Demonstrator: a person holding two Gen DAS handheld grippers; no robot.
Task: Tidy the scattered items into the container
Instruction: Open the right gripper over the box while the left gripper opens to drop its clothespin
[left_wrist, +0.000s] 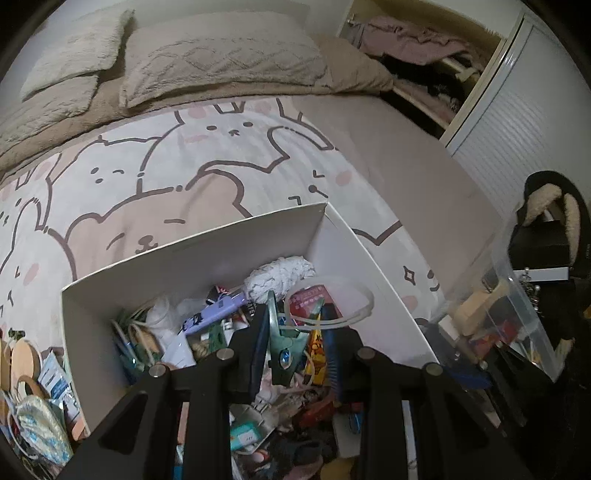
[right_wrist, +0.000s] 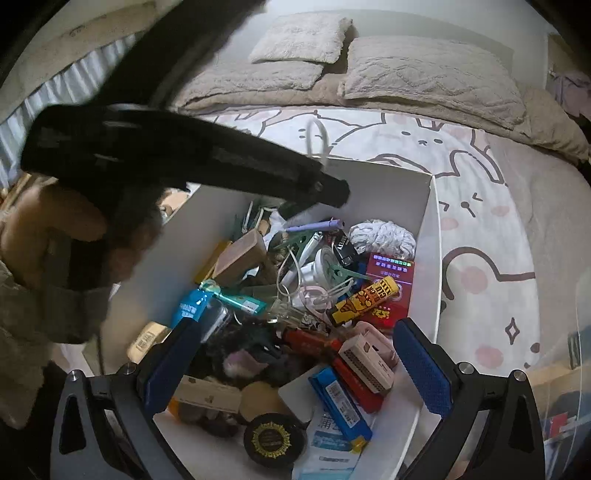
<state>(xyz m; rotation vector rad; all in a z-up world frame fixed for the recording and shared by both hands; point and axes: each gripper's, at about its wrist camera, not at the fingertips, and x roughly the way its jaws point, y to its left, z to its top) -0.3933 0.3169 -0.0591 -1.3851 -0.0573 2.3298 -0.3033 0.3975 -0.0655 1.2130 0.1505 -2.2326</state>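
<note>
Left tool (left_wrist: 295, 343) is pinching a green clip (left_wrist: 282, 347) over the white box (left_wrist: 207, 254); right tool (right_wrist: 295, 365) hangs spread wide above the clutter.

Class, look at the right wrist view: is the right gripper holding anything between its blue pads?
No: the right gripper stands wide open above the white box.
</note>
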